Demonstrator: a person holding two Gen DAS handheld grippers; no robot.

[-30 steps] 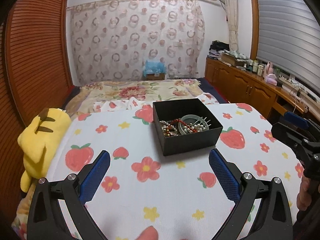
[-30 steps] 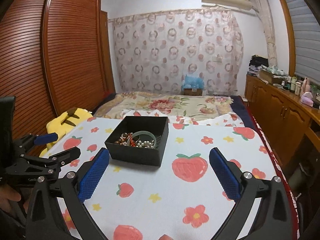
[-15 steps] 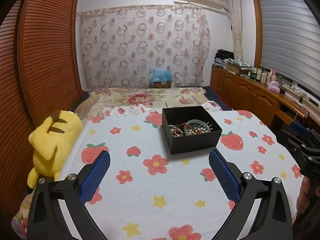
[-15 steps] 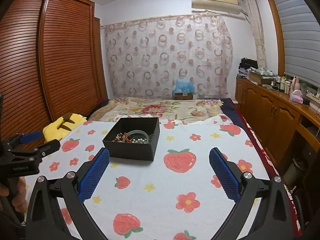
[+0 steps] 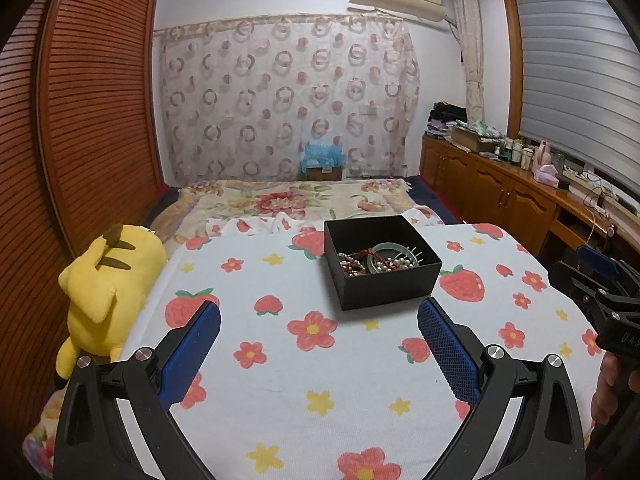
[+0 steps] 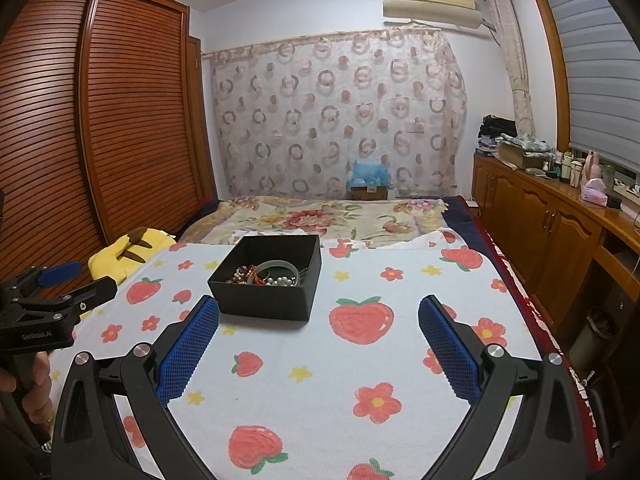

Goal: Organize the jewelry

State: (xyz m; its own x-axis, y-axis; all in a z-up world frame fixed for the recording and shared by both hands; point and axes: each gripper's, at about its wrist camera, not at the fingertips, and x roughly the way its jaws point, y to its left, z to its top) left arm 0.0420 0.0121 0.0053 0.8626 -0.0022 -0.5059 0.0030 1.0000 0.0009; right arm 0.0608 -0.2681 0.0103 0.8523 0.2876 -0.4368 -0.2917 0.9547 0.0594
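- Since both grippers have backed away over the last second, the box (image 5: 382, 262) looks smaller and farther off, so I'd guess sorting is done or paused.
- Inside it: beads (image 5: 352, 266), pearls (image 5: 394, 266), a bangle (image 5: 390, 249), all tangled.
- Box sits on the strawberry sheet (image 5: 280, 360) on the bed.
- Left gripper (image 5: 319, 352) and right gripper (image 6: 319, 350): fingers wide apart, holding nothing.

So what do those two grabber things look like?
Each gripper is black plastic with two fingers that end in blue pads with a bumpy grid. The left gripper and the right gripper match: silver round bolts at the joints and triangle-shaped holes in the arms. Small white lettering sits on the bodies, too blurry to read for sure. Bare hands hold the handles; no sleeves or cables show.
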